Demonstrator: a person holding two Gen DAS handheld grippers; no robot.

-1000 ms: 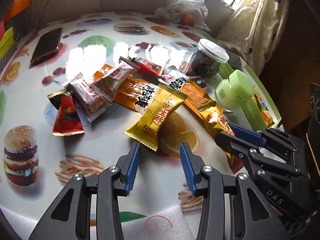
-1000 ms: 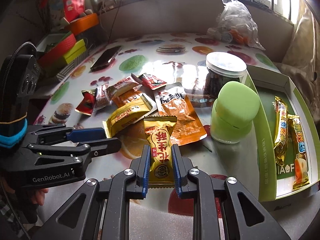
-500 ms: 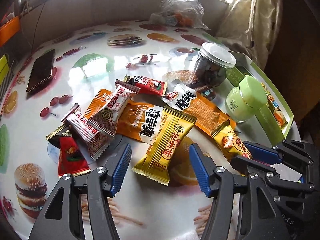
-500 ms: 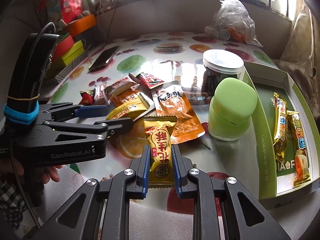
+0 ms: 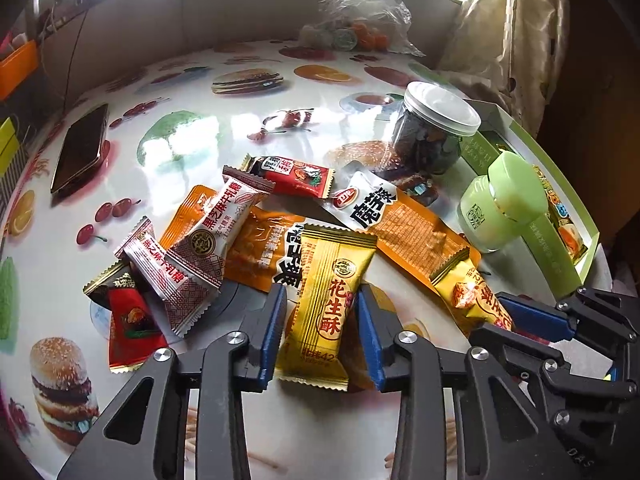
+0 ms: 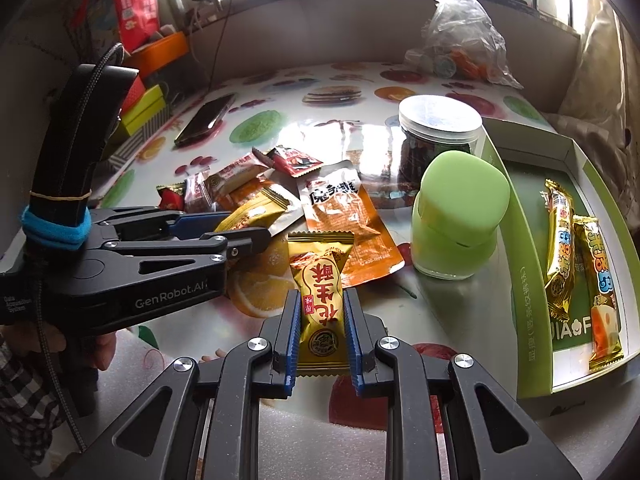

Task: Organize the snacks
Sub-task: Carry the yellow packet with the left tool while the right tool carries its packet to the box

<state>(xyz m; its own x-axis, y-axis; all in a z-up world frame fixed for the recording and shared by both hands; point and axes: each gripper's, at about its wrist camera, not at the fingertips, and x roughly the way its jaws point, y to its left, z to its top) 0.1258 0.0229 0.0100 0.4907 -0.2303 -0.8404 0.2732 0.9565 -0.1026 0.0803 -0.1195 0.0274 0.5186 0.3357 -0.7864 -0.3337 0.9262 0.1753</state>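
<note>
While both hands work the pile, left gripper point(image 5: 320, 320) straddles a yellow peanut-crisp packet point(image 5: 326, 296) that lies on top of the snack heap on the worktop point(image 5: 240, 120). Its jaws have just been closing, packet between them; the pads sit at the packet's sides, but a firm pinch isn't clear, so I call it not yet clamped. To do this well: finish closing across the packet's narrow middle, squeeze gently since the wrapper will crumple, and lift straight up so the orange pouch point(image 5: 260, 252) underneath doesn't drag along. Watch the white-and-maroon candy point(image 5: 212, 236) just beside the left finger; don't snag it.

Moving right, right gripper point(image 6: 320, 332) is clamped on a second yellow packet point(image 6: 320, 280), lower half pinched between the blue pads, upper end sticking out free. Next to it stands the green jar point(image 6: 460, 216), then the green-rimmed tray point(image 6: 532, 280) with two gold bars point(image 6: 560, 248) already inside. Judged target is that tray: carry the packet clear over the rim, avoid knocking the jar, lay it flat beside the bars.
</note>
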